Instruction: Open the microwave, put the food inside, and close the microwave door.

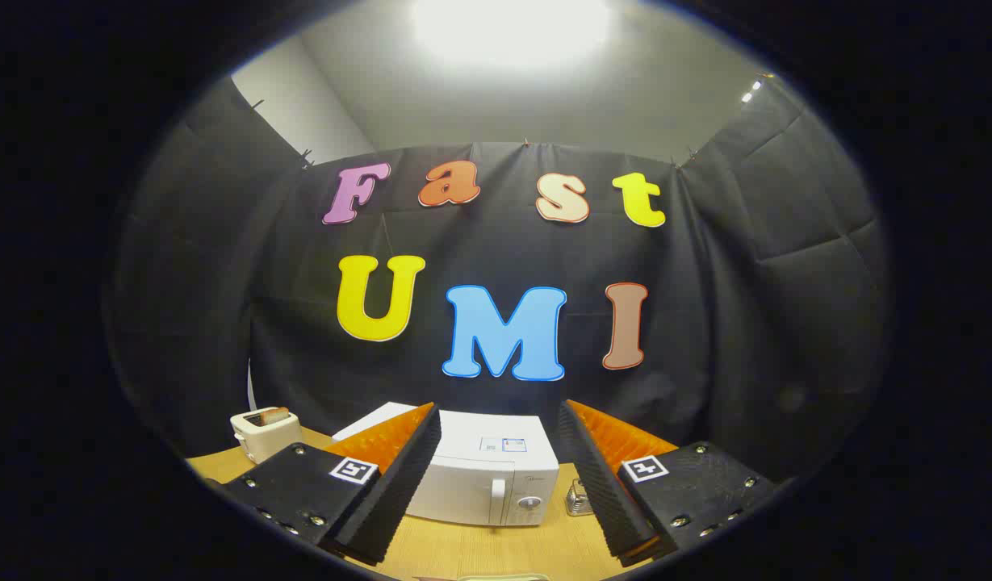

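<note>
A white microwave [486, 478] stands on the wooden table [496, 549], well beyond my fingers and framed between them. Its door is closed, with a vertical handle [498, 491] and a round dial [529, 503] at its right side. My gripper [500, 420] is open, raised above the table, with nothing between its fingers. A pale rim of something [504, 577] peeks in just below the fingers, too little of it visible to tell what it is.
A white toaster [263, 432] with a slice of bread in its slot sits at the back left of the table. A small clear glass jar [577, 499] stands just right of the microwave. Black cloth walls close in the booth behind and on both sides.
</note>
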The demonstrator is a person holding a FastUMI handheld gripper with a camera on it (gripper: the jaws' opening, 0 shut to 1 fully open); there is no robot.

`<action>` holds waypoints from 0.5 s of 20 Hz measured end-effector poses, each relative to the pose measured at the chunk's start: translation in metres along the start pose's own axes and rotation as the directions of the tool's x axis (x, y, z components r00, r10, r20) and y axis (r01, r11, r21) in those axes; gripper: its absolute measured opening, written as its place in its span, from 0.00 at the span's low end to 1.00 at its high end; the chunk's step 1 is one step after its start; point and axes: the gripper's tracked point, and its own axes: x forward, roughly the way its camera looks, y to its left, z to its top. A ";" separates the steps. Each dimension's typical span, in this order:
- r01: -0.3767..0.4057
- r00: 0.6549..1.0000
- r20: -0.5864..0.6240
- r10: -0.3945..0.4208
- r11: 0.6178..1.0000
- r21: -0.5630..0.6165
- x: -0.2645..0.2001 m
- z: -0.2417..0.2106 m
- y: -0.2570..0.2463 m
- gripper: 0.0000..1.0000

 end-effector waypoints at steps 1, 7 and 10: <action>0.003 1.000 0.005 -0.003 1.000 0.001 0.000 0.001 0.000 0.95; -0.005 1.000 0.008 0.005 1.000 0.003 -0.001 0.000 0.003 0.95; -0.004 1.000 0.023 0.004 1.000 -0.013 -0.003 0.001 0.003 0.94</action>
